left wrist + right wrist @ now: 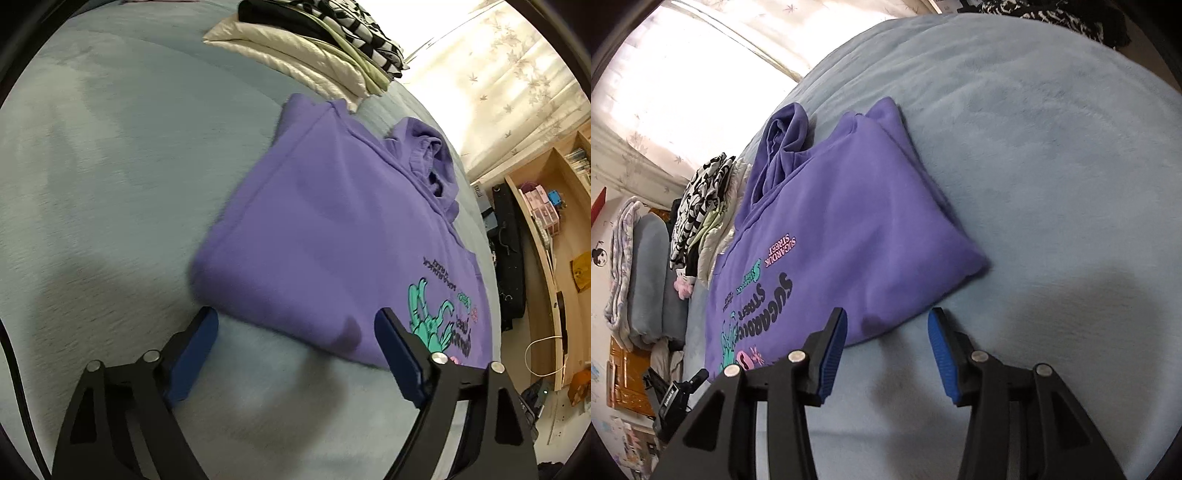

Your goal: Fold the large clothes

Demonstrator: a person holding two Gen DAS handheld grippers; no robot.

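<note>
A purple hoodie (325,236) with a printed front lies flat on the pale blue bed cover (110,177), sleeves folded in and hood toward the far edge. My left gripper (295,321) is open and wide, hovering just short of the hoodie's near hem, with nothing between its blue pads. The right wrist view shows the same hoodie (849,221) from its other side. There my right gripper (886,321) is open, its jaws astride the near hem corner without pressing on the cloth.
A stack of folded clothes (314,48), cream, green and black-and-white, sits on the bed beyond the hoodie. Wooden shelves (546,229) and a black case (509,251) stand beside the bed. A curtained window (683,74) is behind. The other gripper's black body (676,391) shows low left.
</note>
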